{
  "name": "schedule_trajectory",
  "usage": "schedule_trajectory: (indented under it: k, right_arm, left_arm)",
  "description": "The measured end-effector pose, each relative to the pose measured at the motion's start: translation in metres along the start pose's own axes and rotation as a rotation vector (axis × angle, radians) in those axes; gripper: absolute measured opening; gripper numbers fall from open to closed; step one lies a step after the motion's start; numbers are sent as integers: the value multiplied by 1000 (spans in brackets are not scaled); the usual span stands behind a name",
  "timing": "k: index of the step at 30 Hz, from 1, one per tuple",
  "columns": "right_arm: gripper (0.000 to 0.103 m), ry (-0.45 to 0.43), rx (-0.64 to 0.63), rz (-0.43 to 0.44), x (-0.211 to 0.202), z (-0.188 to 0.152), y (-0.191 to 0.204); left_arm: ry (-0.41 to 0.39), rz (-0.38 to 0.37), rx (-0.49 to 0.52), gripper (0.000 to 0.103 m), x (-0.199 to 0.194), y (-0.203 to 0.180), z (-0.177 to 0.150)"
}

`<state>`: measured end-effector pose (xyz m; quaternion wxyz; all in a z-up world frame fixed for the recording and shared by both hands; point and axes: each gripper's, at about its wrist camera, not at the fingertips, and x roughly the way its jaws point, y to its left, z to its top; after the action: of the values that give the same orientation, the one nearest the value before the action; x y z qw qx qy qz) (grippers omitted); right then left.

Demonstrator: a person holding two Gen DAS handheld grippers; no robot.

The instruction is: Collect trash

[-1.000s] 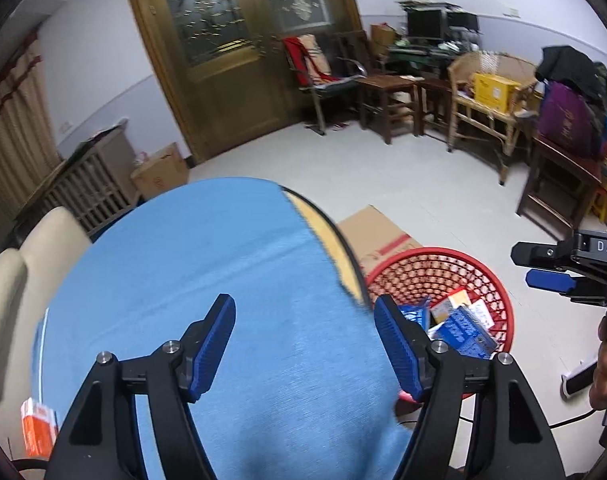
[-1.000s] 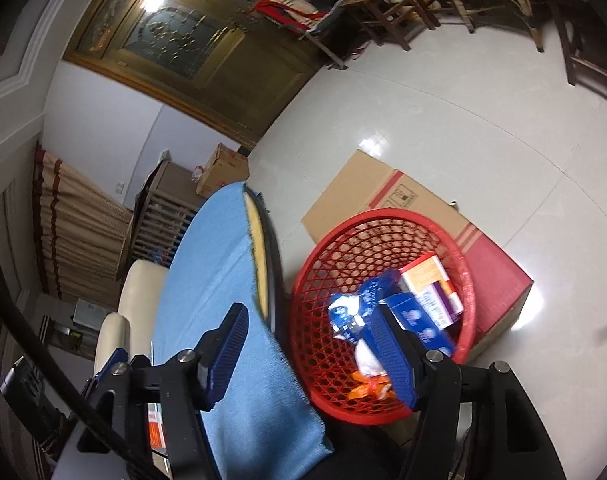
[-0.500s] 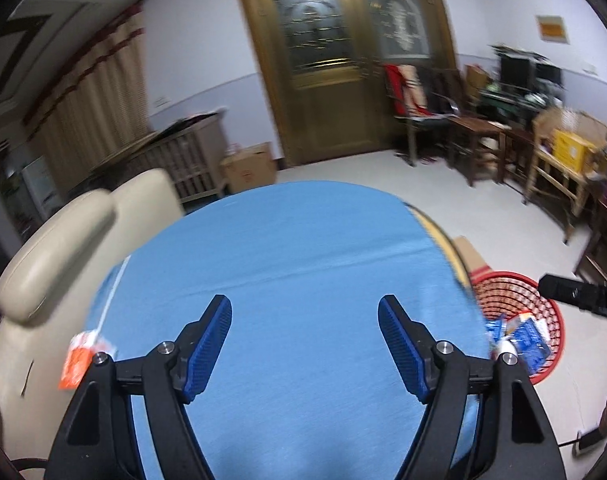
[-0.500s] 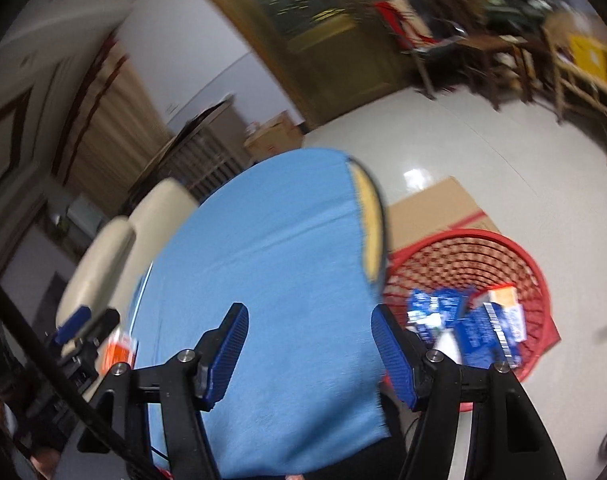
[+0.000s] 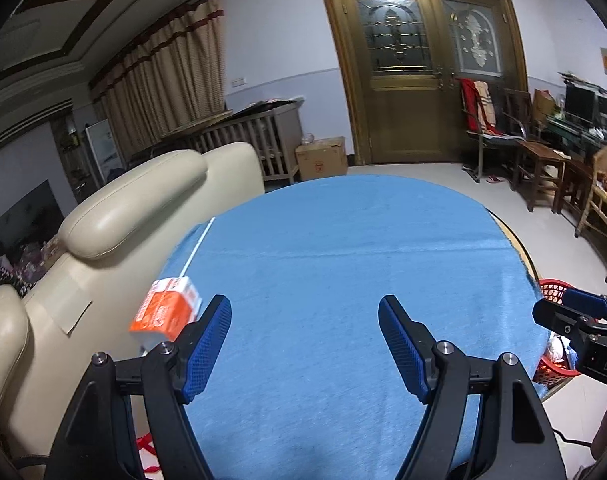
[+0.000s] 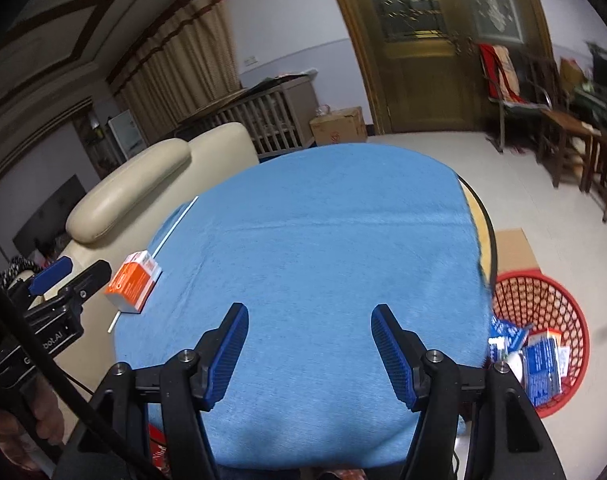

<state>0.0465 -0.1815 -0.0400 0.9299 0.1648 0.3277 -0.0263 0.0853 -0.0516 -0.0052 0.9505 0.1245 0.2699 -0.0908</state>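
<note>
Both your grippers have swung from the red basket toward the table's left side. Left gripper and right gripper gape empty. Orange carton sits at the left edge, partly hidden by a left fingertip.

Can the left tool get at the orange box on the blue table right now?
Probably yes: the left tool is open and empty, the orange box lies just beside its left finger, and nothing stands between them.
</note>
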Motion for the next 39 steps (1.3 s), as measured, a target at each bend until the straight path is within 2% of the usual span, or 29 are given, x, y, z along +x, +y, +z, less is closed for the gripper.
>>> schedule_trajectory:
  k: [8, 18, 39]
  right_arm:
    - [68, -34, -82, -12, 4, 8, 41]
    - [68, -42, -144, -2, 10, 5, 70]
    - [68, -26, -164, 3, 14, -8, 82]
  left_arm:
    - [6, 24, -34, 77, 1, 28, -11]
    - [14, 39, -61, 77, 2, 45, -19]
    - [40, 46, -100, 77, -3, 59, -32]
